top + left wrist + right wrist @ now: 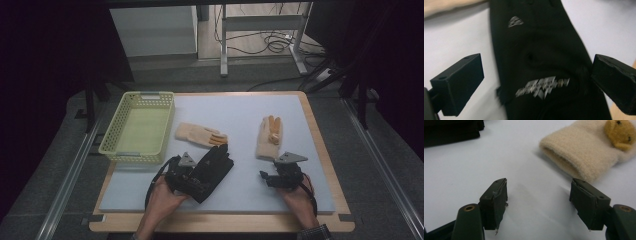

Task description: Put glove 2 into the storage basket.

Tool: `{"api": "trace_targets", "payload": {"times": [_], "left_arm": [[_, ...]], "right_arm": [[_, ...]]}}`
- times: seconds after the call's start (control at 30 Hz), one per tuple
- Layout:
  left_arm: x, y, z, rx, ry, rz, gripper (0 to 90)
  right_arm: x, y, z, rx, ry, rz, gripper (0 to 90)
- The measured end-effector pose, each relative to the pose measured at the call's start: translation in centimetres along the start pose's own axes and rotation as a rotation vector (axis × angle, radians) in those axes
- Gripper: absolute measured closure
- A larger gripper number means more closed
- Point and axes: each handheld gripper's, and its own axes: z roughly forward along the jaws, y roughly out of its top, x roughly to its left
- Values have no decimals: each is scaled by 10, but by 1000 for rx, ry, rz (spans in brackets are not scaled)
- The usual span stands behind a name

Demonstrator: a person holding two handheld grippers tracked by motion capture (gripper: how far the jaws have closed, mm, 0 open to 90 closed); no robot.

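A black glove [212, 170] lies on the pale mat, its cuff toward the front edge. My left gripper [192, 176] hovers over that cuff end, open. In the left gripper view the black glove [541, 57] runs up between the two spread jaws, which stand clear of it on either side. Two cream gloves with orange fingertips lie farther back: one [200, 135] mid-table, the other [270, 137] to the right. My right gripper [274, 175] sits just in front of the right cream glove [584, 152], open, with bare mat between its fingers.
A pale yellow-green basket [137, 127] stands at the back left of the mat [240, 110], with nothing in it. The wooden table edge [220, 222] runs along the front. Table legs and cables lie on the floor beyond.
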Motion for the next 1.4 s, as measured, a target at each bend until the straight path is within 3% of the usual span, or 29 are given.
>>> {"api": "trace_targets", "payload": {"times": [0.2,0.3,0.4,0.53,0.63,0.77,0.87,1.0,1.07,1.2,1.4], "left_arm": [[-11,9,21,21,61,-1,0],[-6,10,32,55,95,-1,0],[1,7,40,72,43,-26,0],[-13,7,42,96,67,20,0],[-11,7,41,98,61,10,6],[-7,8,35,94,66,15,138],[-3,7,29,84,72,33,378],[1,7,24,82,46,28,587],[3,8,22,80,29,32,635],[7,14,14,61,10,23,640],[10,36,-11,23,36,44,637]], "right_arm": [[0,0,0,0,-1,0,300],[0,0,0,0,-2,0,297],[0,0,0,0,-2,0,296],[0,0,0,1,-2,0,296],[0,0,0,1,-3,0,295],[0,0,0,1,-3,1,295],[0,0,0,1,-3,0,294],[0,0,0,1,-3,1,294],[0,0,0,1,-3,0,294],[0,0,0,1,-3,1,294],[0,0,0,1,-4,1,293]]}}
